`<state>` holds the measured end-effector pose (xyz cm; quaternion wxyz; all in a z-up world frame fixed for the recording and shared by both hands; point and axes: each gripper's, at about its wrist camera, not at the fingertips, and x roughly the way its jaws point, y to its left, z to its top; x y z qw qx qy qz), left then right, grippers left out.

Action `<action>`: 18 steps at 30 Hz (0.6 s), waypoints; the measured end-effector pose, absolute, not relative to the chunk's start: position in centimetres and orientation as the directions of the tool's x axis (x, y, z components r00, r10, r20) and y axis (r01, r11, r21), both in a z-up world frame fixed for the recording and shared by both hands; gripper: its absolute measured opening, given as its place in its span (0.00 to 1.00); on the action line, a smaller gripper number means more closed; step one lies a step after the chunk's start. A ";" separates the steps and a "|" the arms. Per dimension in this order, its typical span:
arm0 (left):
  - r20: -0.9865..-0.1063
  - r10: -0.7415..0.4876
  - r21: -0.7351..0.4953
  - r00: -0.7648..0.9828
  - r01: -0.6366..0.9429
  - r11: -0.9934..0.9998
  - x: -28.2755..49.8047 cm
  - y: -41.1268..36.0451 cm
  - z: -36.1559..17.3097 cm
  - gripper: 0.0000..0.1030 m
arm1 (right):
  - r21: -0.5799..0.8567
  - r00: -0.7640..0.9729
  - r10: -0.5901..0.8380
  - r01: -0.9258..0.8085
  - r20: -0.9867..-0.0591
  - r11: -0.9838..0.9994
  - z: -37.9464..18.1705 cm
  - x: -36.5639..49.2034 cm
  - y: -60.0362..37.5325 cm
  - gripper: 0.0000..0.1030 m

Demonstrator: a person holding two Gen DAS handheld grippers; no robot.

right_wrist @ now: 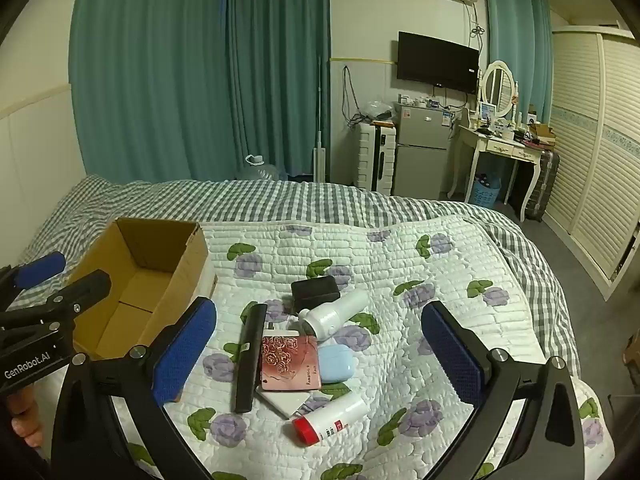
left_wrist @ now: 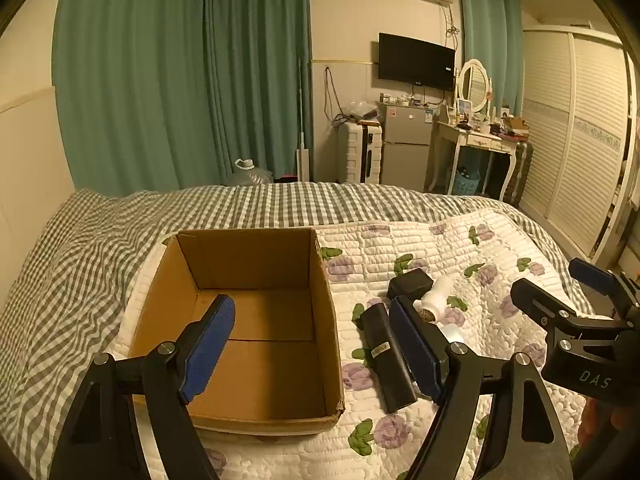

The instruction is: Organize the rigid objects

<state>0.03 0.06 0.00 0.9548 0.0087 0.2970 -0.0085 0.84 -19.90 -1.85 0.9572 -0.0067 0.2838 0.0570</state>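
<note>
Black, matte, long flat bar case (right_wrist: pixel 249 358) lies on the quilt (right_wrist: pixel 400 248), long axis running near-to-far, far end tipped slightly right, just right of the cardboard box (right_wrist: pixel 132 280). Touching its right edge: pink glossy rose-print card (right_wrist: pixel 289 362) stacked on a white flat tile (right_wrist: pixel 286 402). Pale blue rounded case (right_wrist: pixel 335 362) sits just beside the card. White plastic bottle (right_wrist: pixel 338 312) lies on its side, open mouth pointing near-left; small black rectangular box (right_wrist: pixel 315 288) behind it. White cylinder with red cap (right_wrist: pixel 332 418) lies nearest, cap pointing near-left. Box is plain corrugated brown, open-topped, nothing inside. Quilt is puffy white with purple flowers, over grey gingham bedding (right_wrist: pixel 280 196). Right gripper (right_wrist: pixel 320 356) hangs above the pile, blue textured pads spread fully wide, holding nothing. Left gripper (left_wrist: pixel 316 344) likewise wide open, unloaded, over the box's right wall, one pad over the box interior, the other over the bar case.
</note>
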 end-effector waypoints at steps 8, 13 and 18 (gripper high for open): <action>-0.565 -0.005 0.024 0.825 0.022 0.999 0.0 0.2 -0.4 0.80 | 0.011 0.830 0.098 -0.110 -0.548 0.994 -1.9 0.8 -19.7 1.00; -0.565 0.004 0.029 0.825 0.015 0.999 -0.4 -0.1 -0.6 0.80 | 0.028 0.830 0.111 -0.114 -0.546 0.993 -1.9 0.9 -20.0 1.00; -0.569 0.004 0.022 0.822 0.010 1.000 -0.1 0.1 -0.3 0.80 | 0.029 0.830 0.112 -0.116 -0.546 0.993 -1.9 0.8 -19.7 1.00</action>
